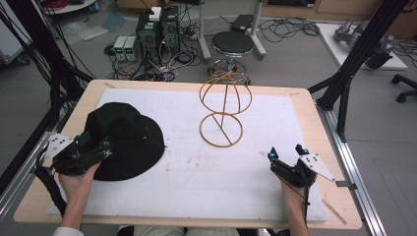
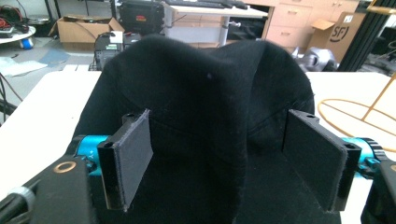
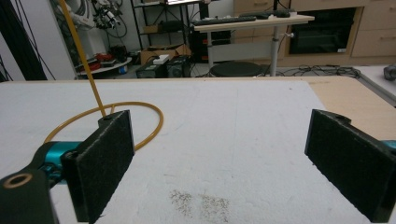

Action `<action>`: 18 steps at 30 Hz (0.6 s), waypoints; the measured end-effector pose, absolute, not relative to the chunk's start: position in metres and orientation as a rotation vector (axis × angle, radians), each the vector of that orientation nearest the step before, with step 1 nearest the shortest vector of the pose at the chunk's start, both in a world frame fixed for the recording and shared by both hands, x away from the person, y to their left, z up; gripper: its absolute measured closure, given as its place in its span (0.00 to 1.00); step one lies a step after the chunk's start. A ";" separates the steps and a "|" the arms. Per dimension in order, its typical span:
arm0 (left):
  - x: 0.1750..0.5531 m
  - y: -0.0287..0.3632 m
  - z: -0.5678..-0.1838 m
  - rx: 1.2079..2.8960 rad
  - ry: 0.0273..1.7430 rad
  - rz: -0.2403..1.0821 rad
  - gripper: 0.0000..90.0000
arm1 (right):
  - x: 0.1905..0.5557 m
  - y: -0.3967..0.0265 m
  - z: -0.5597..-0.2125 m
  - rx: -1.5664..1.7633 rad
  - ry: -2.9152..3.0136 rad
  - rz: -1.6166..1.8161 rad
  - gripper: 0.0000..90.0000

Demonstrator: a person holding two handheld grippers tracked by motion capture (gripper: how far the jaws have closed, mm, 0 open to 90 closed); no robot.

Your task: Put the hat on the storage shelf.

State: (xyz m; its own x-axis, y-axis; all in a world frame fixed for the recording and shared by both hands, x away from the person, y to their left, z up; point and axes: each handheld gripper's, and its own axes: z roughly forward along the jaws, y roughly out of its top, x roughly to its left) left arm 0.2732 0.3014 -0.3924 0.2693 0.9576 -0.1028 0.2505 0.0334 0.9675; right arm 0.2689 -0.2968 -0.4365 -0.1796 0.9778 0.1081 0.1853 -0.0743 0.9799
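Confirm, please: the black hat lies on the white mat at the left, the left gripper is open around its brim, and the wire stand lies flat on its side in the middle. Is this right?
One point is wrong: the wire stand is not lying on its side. It stands upright on its ring base, as the high view shows. The rest holds: the black hat lies at the left of the white mat, and the left gripper is open around its brim.

A cardboard box (image 2: 346, 29) in the background reads "SF".
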 end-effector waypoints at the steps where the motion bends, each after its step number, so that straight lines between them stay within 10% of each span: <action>1: 0.275 0.301 -0.394 1.462 1.199 0.822 0.28 | 0.269 -0.297 -0.436 1.317 1.441 1.331 0.08; 18: 0.290 0.290 -0.410 1.519 1.234 0.873 0.33 | 0.270 -0.297 -0.437 1.312 1.446 1.324 0.08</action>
State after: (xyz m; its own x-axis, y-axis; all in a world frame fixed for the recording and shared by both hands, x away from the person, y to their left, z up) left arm 0.2898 0.2901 -0.4102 0.2329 0.9717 -0.0389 0.2872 -0.0305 0.9574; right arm 0.2697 -0.2971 -0.4369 -0.1803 0.9784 0.1014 0.1866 -0.0672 0.9801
